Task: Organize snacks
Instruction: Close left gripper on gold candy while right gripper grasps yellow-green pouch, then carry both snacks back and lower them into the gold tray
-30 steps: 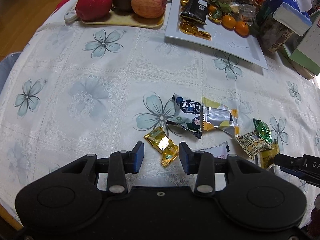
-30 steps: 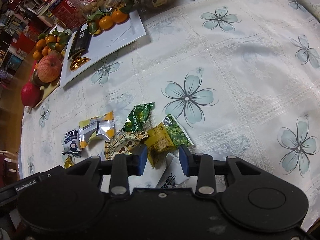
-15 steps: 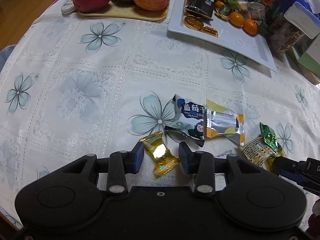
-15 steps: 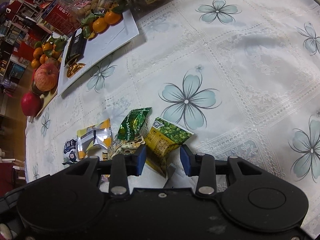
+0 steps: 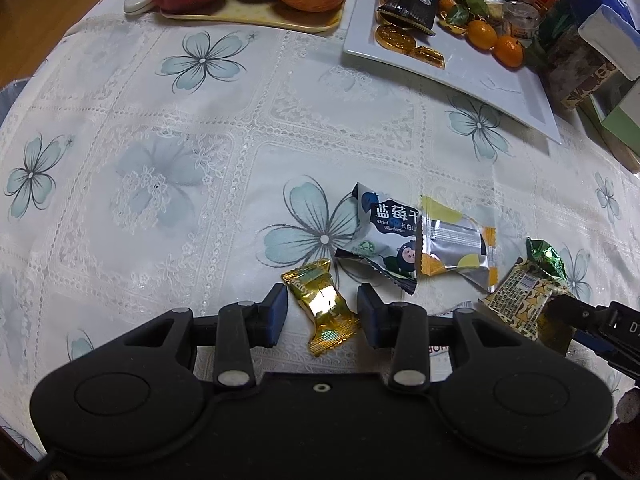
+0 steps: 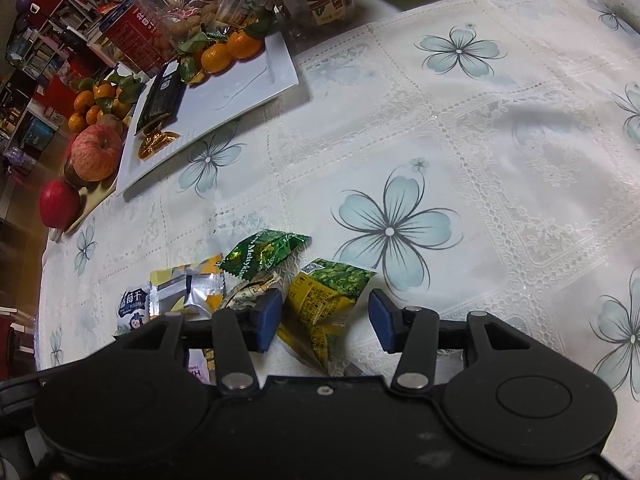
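Note:
My left gripper (image 5: 322,314) is open, its jaws on either side of a gold foil candy (image 5: 322,312) lying on the tablecloth. Beyond it lie a blueberry packet (image 5: 384,236) and a silver-yellow packet (image 5: 456,248). My right gripper (image 6: 326,318) is open around a yellow-green pea snack packet (image 6: 326,296). A green candy wrapper (image 6: 264,252) and the silver-yellow packet (image 6: 188,290) lie just left of it. The right gripper's tip shows in the left wrist view at the right edge (image 5: 576,312).
A white rectangular plate (image 5: 480,76) at the back holds a black packet (image 5: 410,4), gold coins and small oranges. A yellow tray (image 5: 256,20) with apples stands to its left. Jars and boxes (image 5: 580,32) crowd the back right.
Both grippers have moved forward and lower, so the gold candy and the pea packet now sit deeper between their jaws. Both stay open.

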`<move>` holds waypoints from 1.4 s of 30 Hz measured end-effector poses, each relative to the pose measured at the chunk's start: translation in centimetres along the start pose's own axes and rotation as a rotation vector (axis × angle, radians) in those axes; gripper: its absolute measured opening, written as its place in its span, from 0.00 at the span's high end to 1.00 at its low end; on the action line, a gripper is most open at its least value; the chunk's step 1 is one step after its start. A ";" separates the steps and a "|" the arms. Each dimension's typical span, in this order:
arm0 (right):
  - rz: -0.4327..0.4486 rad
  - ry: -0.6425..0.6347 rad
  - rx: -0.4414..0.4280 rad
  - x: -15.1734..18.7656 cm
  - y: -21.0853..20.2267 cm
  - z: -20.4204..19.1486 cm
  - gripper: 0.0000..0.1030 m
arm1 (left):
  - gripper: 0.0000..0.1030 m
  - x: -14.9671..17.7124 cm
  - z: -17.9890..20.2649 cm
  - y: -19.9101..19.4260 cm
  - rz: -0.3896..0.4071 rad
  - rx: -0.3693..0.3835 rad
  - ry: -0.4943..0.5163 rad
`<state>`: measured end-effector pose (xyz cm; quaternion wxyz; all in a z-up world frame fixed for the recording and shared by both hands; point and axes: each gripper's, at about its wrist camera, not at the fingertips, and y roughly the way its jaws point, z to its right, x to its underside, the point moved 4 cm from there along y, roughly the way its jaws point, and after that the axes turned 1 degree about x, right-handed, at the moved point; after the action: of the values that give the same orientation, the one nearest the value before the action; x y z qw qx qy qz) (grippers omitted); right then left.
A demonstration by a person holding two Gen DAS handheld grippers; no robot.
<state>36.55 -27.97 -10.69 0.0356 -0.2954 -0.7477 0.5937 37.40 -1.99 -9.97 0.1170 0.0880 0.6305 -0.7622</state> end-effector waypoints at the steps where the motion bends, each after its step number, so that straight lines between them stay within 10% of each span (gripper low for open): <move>1: 0.001 -0.003 0.001 0.0 0.0 0.0 0.49 | 0.53 0.0 0.0 0.0 0.003 0.002 0.002; 9: 0.016 -0.030 -0.001 0.1 0.1 -0.4 0.47 | 0.54 0.0 0.4 0.0 0.027 -0.004 0.033; 15: 0.028 -0.045 0.007 0.0 0.1 -0.5 0.56 | 0.74 0.0 0.5 0.0 0.027 -0.013 0.036; 42: 0.029 -0.087 0.121 1.1 -6.1 -0.1 0.63 | 0.75 3.2 2.2 -4.8 -0.127 -0.096 0.101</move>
<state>33.21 -28.08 -5.41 0.0124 -0.2773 -0.7070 0.6505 32.99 -3.55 -5.98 0.0408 0.0803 0.6758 -0.7316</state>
